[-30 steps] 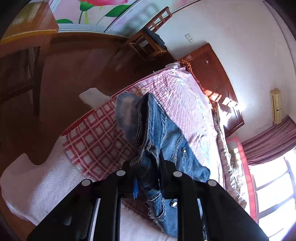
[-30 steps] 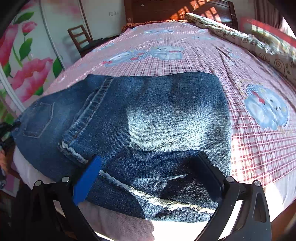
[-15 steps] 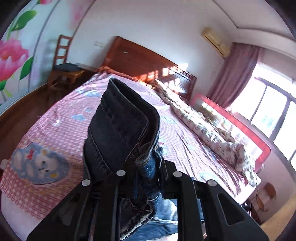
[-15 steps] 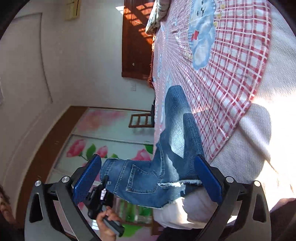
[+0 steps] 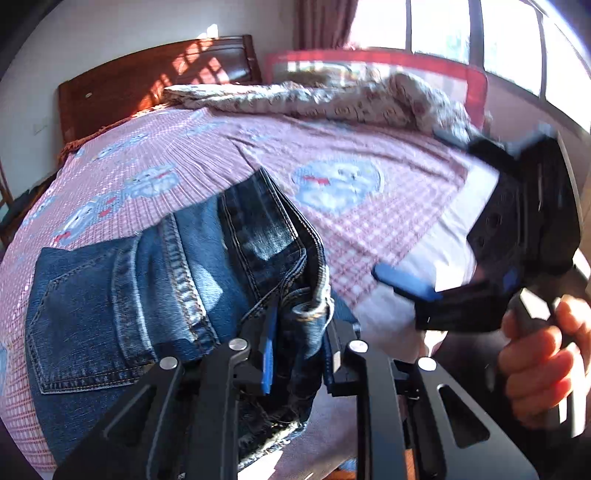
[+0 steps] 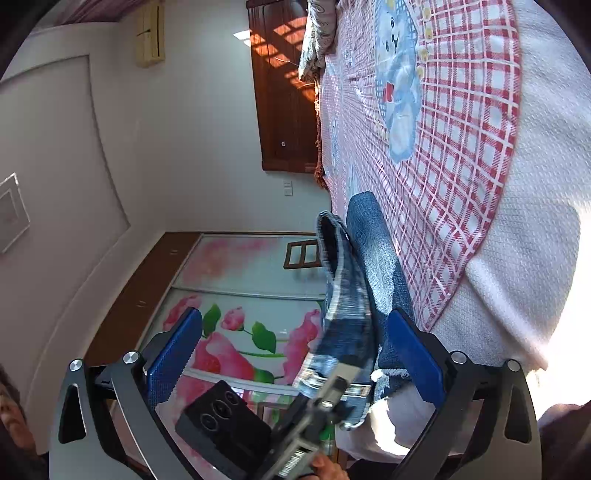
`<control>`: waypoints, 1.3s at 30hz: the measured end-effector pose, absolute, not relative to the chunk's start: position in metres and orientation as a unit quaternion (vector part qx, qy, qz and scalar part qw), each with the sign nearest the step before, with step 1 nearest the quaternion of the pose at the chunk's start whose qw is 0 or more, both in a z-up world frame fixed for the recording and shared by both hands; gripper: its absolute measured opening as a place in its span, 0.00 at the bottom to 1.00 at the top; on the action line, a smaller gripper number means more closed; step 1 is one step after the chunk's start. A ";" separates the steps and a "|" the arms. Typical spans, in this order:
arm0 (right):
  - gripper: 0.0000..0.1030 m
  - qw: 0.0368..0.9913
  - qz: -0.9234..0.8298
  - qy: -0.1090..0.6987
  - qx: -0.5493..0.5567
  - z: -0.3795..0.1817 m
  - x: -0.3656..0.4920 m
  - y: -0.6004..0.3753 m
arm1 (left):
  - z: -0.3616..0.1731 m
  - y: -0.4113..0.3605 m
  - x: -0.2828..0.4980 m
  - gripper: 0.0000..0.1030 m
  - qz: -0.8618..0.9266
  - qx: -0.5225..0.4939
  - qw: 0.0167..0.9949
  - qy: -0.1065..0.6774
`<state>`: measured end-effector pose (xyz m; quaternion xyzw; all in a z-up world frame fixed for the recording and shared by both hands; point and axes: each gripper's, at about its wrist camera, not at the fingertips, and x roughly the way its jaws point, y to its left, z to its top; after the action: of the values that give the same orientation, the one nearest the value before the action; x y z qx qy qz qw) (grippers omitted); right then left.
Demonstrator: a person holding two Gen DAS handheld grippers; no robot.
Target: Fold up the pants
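Blue jeans [image 5: 147, 288] lie folded on the pink checked bed [image 5: 369, 236], back pocket up, near its front edge. My left gripper [image 5: 299, 354] has the bunched waistband between its pads, and its jaws are opening. In the right wrist view that same end of the jeans [image 6: 347, 314] stands raised off the folded part, with the left gripper [image 6: 325, 402] blurred below it. My right gripper [image 6: 295, 317] is open wide and rolled on its side, with nothing pressed between its pads. A hand [image 5: 535, 354] holds it to the right of the jeans, where its lower finger [image 5: 406, 285] shows.
A crumpled patterned quilt [image 5: 332, 99] lies along the far side of the bed, with a wooden headboard [image 5: 147, 81] at the back left. Bright windows [image 5: 480, 33] are at the far right. A wooden chair [image 6: 301, 254] and flower-printed wardrobe doors [image 6: 236, 332] stand beyond the bed.
My left gripper has swung across and rolled, bringing the waistband over the jeans on the bed; its jaws now stand slightly wider. The right gripper rolled onto its side, then stayed still.
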<state>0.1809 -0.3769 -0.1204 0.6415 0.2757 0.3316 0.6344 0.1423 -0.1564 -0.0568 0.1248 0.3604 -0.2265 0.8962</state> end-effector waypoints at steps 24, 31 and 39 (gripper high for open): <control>0.96 0.840 0.139 0.437 0.291 -0.025 0.281 -0.300 | -0.054 0.041 0.065 0.93 0.047 -0.084 0.961 0.258; 0.33 0.850 0.135 0.486 0.153 -0.043 0.291 -0.263 | -0.071 0.067 0.079 0.94 0.057 -0.129 0.955 0.260; 0.17 0.902 0.143 0.408 -0.012 0.011 0.267 -0.216 | -0.080 0.116 0.078 0.96 0.099 -0.215 0.938 0.252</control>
<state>0.2668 -0.2164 0.0114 -0.0120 0.4077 0.1430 0.9018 0.0782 0.1157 -0.0797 -0.2154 0.2524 0.0987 0.9382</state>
